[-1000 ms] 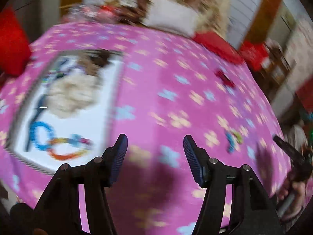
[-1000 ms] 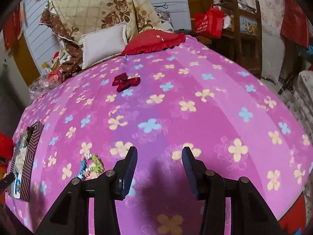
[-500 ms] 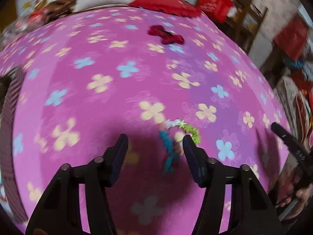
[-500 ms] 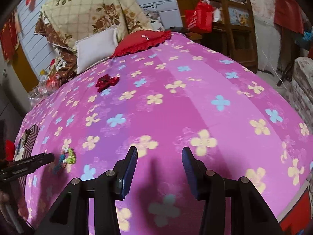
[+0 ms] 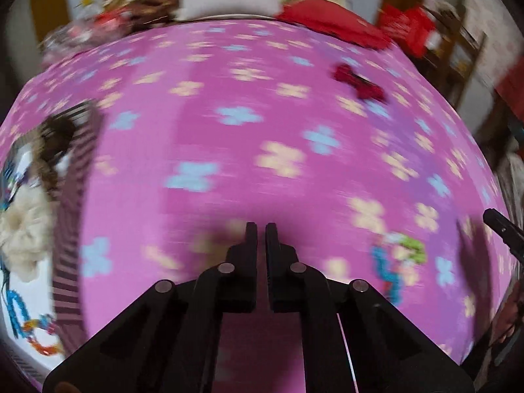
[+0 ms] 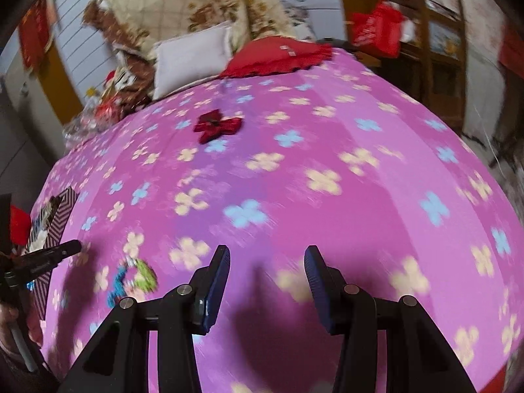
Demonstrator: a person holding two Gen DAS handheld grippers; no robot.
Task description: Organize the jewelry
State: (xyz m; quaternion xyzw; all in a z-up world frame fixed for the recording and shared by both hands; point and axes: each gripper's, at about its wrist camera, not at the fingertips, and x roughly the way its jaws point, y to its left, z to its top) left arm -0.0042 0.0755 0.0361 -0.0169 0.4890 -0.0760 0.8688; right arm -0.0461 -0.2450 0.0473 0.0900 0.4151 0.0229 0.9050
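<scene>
While the left wrist view is smeared by motion, I can still read it: left gripper (image 5: 261, 229) has just snapped closed, jaws nearly touching, nothing between them. I see only pink floral bedspread (image 5: 229, 104) beyond the tips. The beaded bracelet (image 5: 398, 262), blue and green, lies on the bedspread off to the right of the jaws, apart from them. So my read is a miss or an empty close, not a grab. The striped-edge tray (image 5: 70, 255) sits at the left with a cream scrunchie (image 5: 23, 226) and a blue-orange bead string (image 5: 24, 324) already in it. A red bow (image 5: 358, 83) lies far up the bed, well apart from everything else.

Right wrist view: right gripper (image 6: 267, 271) stands wide, empty, over bare bedspread, touching nothing. The bracelet shows at lower left, between my left tool's tip and the right jaws, near both, touched by neither.

To do this step well, I'd reopen the left jaws, shift right until the bracelet sits centred between the pads, come down to the fabric, then close on the bead strand rather than pinching cloth. Slower approach would help; blur says I'm moving too fast. Then carry it to the tray. The bow comes after.
</scene>
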